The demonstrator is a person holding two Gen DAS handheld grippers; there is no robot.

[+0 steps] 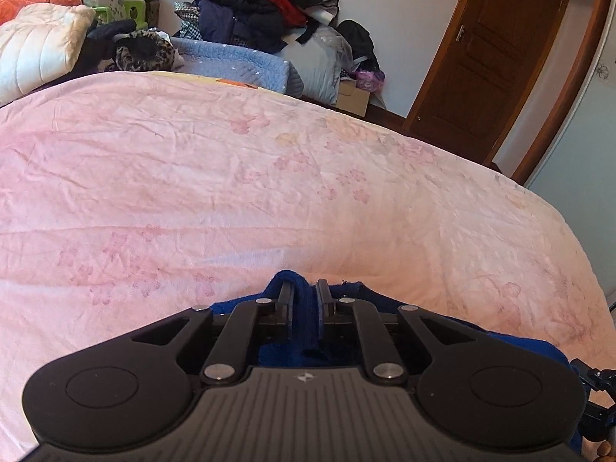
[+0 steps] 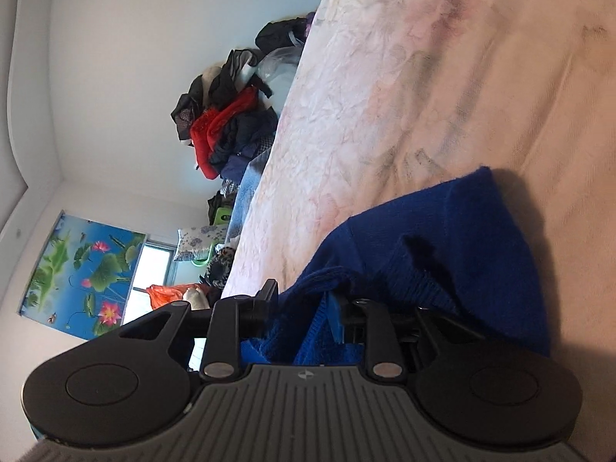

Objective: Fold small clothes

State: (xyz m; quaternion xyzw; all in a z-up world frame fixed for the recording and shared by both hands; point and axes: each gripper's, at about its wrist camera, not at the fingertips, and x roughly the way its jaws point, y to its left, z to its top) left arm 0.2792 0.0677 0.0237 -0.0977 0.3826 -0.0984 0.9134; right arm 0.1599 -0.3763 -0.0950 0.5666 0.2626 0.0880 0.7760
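Left wrist: left gripper point(image 1: 306, 296) clenched on blue sweater point(image 1: 308, 331) near bed point(image 1: 269, 192) edge; right gripper point(image 2: 300, 300) grasps bunched knit point(image 2: 442, 231). Lay flat, keep tension even.

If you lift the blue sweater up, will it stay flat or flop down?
Probably flop: the blue sweater already sags and bunches between the right gripper fingers. Its fuzzy knit likely won't slip; the left gripper pinches a fold. It looks light, lying soft on the bed.

Pink floral bedspread point(image 1: 269, 177), heaped clothes point(image 1: 250, 4) against white wall point(image 1: 404, 19), brown wooden door point(image 1: 492, 61), daylit window point(image 2: 154, 265).
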